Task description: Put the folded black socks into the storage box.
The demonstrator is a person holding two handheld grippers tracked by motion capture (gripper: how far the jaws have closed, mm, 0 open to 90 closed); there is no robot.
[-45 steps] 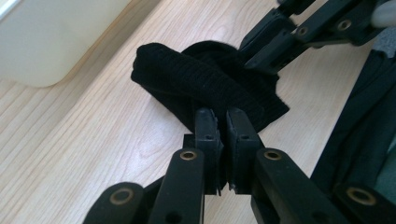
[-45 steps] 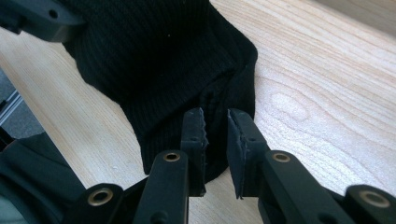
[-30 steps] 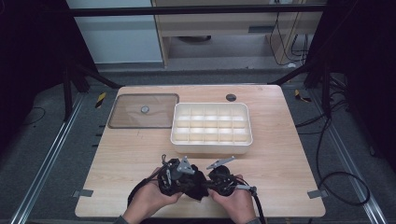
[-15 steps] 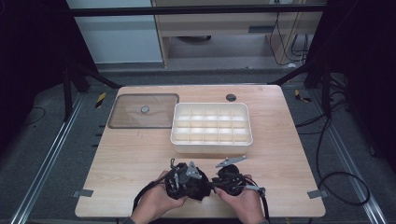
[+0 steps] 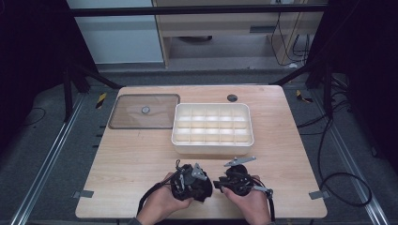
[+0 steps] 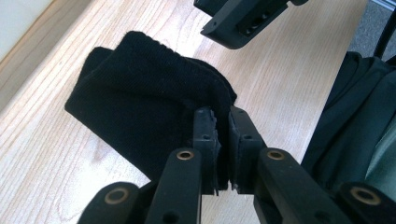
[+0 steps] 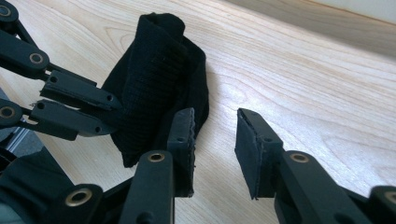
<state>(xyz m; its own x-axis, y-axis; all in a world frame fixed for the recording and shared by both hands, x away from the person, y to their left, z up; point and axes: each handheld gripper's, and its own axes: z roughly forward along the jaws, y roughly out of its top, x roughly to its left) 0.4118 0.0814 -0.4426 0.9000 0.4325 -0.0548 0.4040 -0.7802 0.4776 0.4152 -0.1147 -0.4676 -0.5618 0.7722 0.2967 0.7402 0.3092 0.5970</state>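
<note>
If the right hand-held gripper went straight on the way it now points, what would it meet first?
Probably bare table: its open jaws frame only wood ahead. The black sock, pinched by the left hand-held gripper, lies just beside that line.

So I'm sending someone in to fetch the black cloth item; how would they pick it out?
On the wooden table, look at the near edge, in front of the white compartment tray. There the left claw is shut on a bunched piece of black knit fabric. It is the only soft, dark thing on the table.
</note>
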